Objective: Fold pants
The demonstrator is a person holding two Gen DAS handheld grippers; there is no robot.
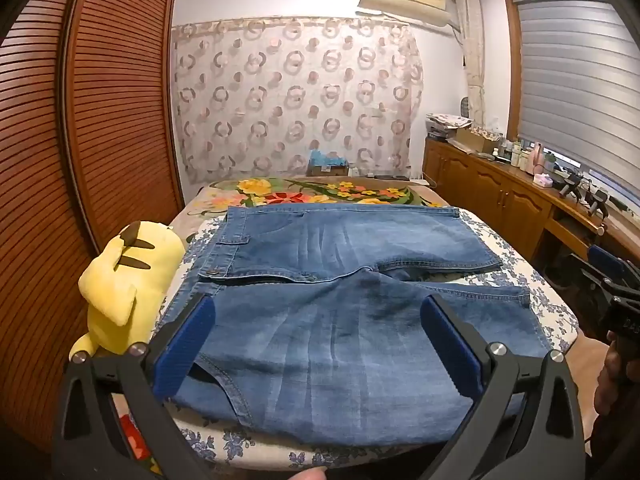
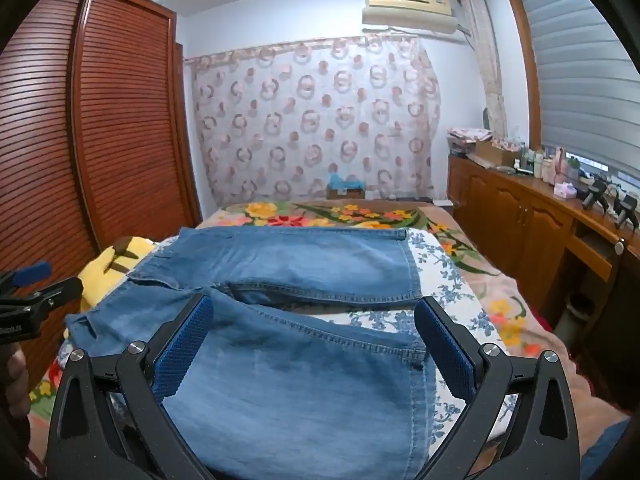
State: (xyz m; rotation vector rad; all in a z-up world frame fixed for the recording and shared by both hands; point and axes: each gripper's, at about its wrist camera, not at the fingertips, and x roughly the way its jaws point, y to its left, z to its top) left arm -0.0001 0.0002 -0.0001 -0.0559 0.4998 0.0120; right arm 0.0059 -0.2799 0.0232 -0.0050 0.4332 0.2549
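Note:
Blue denim pants [image 1: 340,304] lie spread flat on the bed, waistband to the left, both legs running right, side by side. They show in the right wrist view [image 2: 288,344] too. My left gripper [image 1: 320,312] is open and empty, hovering over the near leg close to the waist. My right gripper [image 2: 316,312] is open and empty, above the near leg's hem end. The right gripper also shows at the right edge of the left wrist view [image 1: 616,292]. The left gripper shows at the left edge of the right wrist view [image 2: 36,288].
A yellow plush toy [image 1: 124,284] lies on the bed beside the waistband. The bed [image 1: 532,280] has a blue floral sheet and a flowered blanket [image 1: 320,192] behind. A slatted wardrobe [image 1: 80,120] stands left, a cluttered wooden cabinet [image 1: 512,184] right.

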